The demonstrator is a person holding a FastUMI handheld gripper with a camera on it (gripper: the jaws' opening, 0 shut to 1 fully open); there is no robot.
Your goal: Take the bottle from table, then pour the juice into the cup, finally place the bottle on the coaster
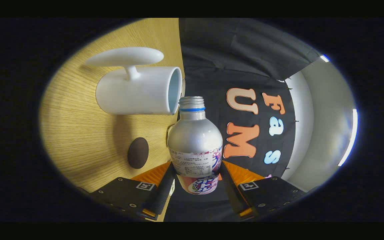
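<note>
The one fisheye camera rides on the tool [197, 181] and looks forward along its two fingers [160, 191]. It is rolled onto its side, so the table [78, 140] stands as a wall beside the fingers. It sits close to the bottle [195, 146] clamped between them, with the cup [138, 95] near beyond.

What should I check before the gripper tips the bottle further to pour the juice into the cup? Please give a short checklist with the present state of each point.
1. Grip: the gripper has both fingers pressed on the bottle: ok.
2. Cap: the bottle's threaded mouth is bare, no cap on it: ok.
3. Aim: the bottle's mouth is right next to the rim of the white cup: ok.
4. Cup standing on the wooden table, opening free: ok.
5. Juice level in the bottle: cannot tell, the body is opaque.
6. The dark round coaster lies bare on the table: ok.
</note>
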